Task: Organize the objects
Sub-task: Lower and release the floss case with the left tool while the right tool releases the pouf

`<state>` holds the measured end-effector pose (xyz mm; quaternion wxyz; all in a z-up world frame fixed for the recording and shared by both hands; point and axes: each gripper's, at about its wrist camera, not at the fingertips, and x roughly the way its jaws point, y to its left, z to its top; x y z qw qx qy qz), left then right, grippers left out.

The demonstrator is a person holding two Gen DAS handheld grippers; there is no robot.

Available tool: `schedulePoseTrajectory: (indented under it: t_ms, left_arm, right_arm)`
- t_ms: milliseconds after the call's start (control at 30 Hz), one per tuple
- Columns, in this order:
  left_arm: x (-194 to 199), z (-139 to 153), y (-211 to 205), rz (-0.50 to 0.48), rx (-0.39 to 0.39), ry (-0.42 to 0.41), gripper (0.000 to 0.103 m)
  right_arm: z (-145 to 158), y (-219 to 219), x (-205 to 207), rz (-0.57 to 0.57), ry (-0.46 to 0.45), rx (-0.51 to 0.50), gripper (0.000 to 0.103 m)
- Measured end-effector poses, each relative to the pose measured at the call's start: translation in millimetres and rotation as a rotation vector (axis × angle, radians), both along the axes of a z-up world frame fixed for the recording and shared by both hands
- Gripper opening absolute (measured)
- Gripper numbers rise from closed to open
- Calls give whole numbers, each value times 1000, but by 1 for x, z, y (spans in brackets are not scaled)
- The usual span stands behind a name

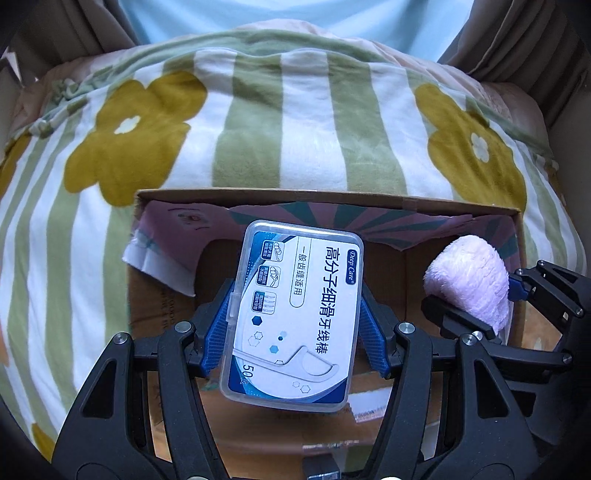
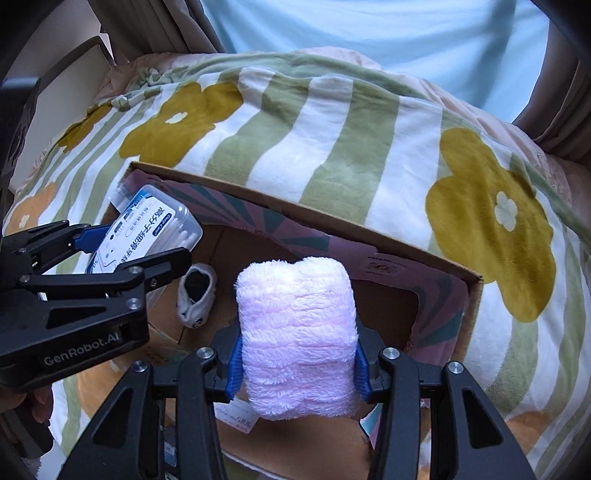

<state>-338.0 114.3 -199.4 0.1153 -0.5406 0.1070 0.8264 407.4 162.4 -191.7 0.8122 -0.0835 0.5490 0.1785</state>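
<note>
My left gripper (image 1: 291,314) is shut on a clear plastic floss-pick box (image 1: 291,314) with a blue and white label, held over an open cardboard box (image 1: 325,195). That same floss-pick box (image 2: 147,229) shows at the left of the right wrist view, between the left gripper's fingers (image 2: 162,264). My right gripper (image 2: 297,354) is shut on a rolled pink fluffy towel (image 2: 295,332), also above the cardboard box (image 2: 332,236). The towel (image 1: 469,277) appears at the right of the left wrist view. A small white and black sock (image 2: 195,299) lies on the box floor.
The cardboard box rests on a striped green and white blanket with yellow flowers (image 1: 258,122). A person in a light blue top (image 2: 369,33) sits behind the blanket. Torn patterned paper (image 1: 166,251) lines the box's inner walls. A paper label (image 2: 236,417) lies on the box floor.
</note>
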Motion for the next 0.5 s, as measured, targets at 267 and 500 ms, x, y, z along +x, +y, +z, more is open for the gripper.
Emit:
schedulePoseTrajectory:
  t_ms: [267, 500]
  left_arm:
    - [-17, -42, 19, -18, -13, -39, 58]
    - [-23, -43, 23, -52, -24, -49, 58]
  right_arm:
    - [-36, -2, 4, 37, 29, -26, 43]
    - [-42, -4, 0, 70, 38, -9, 43]
